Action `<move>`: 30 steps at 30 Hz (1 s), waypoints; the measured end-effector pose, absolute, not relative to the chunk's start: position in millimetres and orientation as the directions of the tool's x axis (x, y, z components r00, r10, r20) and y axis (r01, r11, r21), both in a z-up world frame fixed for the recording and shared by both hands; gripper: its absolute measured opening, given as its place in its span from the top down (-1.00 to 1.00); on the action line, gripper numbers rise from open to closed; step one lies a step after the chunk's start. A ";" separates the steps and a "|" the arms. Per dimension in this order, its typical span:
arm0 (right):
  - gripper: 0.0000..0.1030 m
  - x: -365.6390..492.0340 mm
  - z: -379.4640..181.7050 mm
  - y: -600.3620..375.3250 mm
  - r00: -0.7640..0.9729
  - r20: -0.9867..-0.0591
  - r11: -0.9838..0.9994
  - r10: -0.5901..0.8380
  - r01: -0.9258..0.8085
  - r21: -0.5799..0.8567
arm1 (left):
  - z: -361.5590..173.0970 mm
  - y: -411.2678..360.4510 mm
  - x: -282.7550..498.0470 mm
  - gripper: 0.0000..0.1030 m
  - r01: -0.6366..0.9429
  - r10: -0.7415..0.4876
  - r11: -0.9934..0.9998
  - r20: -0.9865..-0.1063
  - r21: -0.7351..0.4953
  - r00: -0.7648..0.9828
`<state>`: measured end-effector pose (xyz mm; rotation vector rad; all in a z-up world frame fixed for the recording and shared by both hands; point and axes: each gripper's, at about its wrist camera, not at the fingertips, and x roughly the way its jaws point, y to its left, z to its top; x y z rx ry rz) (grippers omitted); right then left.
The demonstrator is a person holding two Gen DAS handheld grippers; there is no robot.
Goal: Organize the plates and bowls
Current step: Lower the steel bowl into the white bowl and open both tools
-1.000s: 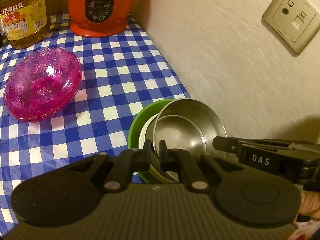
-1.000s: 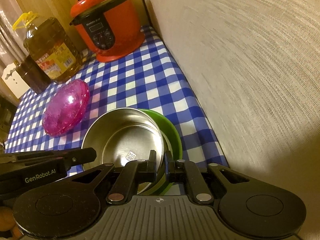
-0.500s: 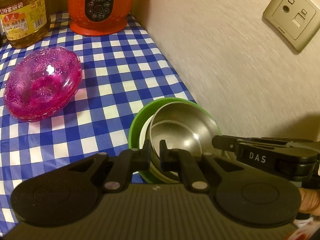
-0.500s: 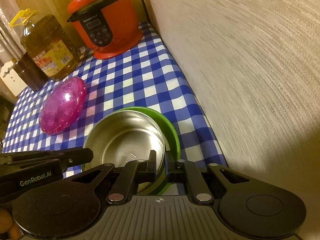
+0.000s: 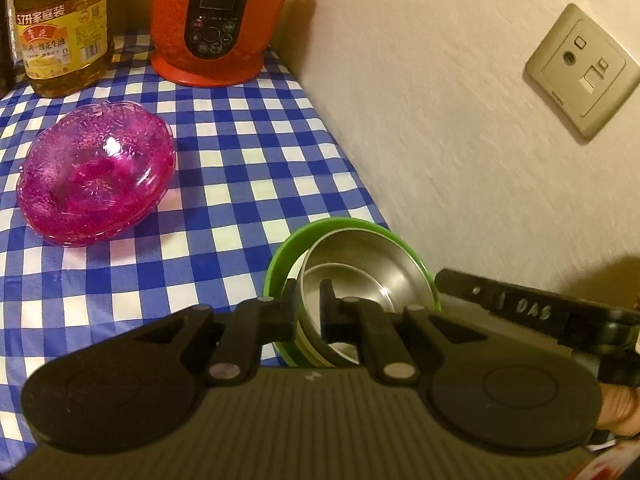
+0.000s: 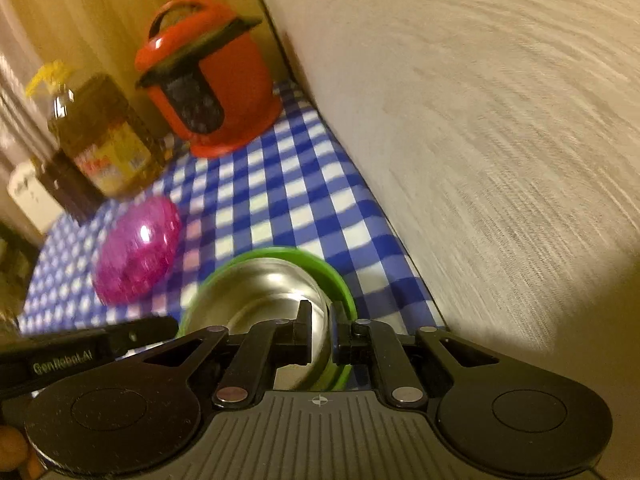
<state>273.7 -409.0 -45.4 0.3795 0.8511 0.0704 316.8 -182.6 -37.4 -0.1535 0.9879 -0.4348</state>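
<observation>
A steel bowl (image 5: 360, 272) sits nested in a green bowl (image 5: 280, 264) over the blue checked cloth, close to the wall. A pale layer shows between them. My left gripper (image 5: 309, 312) is shut on the stack's left rim. In the right wrist view, the right gripper (image 6: 322, 332) is shut on the opposite rim, where the steel bowl (image 6: 260, 296) meets the green bowl (image 6: 334, 276). Each gripper shows in the other's view: the right gripper (image 5: 520, 308) and the left gripper (image 6: 80, 344). I cannot tell whether the stack rests on the cloth.
A pink glass bowl (image 5: 96, 176) stands on the cloth to the left. At the back are a red rice cooker (image 5: 216, 20) and an oil bottle (image 5: 60, 28). The wall with a socket (image 5: 580, 68) runs along the right edge of the table.
The steel bowl, tilted up a second ago, has settled lower inside the green bowl. The right wrist view has swung and is now blurred. Both grippers keep their hold.
</observation>
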 end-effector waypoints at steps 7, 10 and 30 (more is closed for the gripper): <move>0.83 279.1 -51.0 -408.6 0.649 -0.713 0.912 0.268 0.069 0.405 | -37.2 -181.7 315.3 0.83 0.284 -0.426 0.902 -0.770 -0.324 0.475; 0.83 280.0 -54.6 -407.4 0.637 -0.726 0.917 0.260 0.073 0.393 | -39.0 -181.3 315.4 0.79 0.282 -0.426 0.902 -0.772 -0.326 0.472; -0.20 257.0 -52.3 -410.5 0.641 -0.733 0.918 0.227 0.111 0.381 | -40.4 -165.3 295.2 0.52 0.244 -0.419 0.908 -0.765 -0.341 0.490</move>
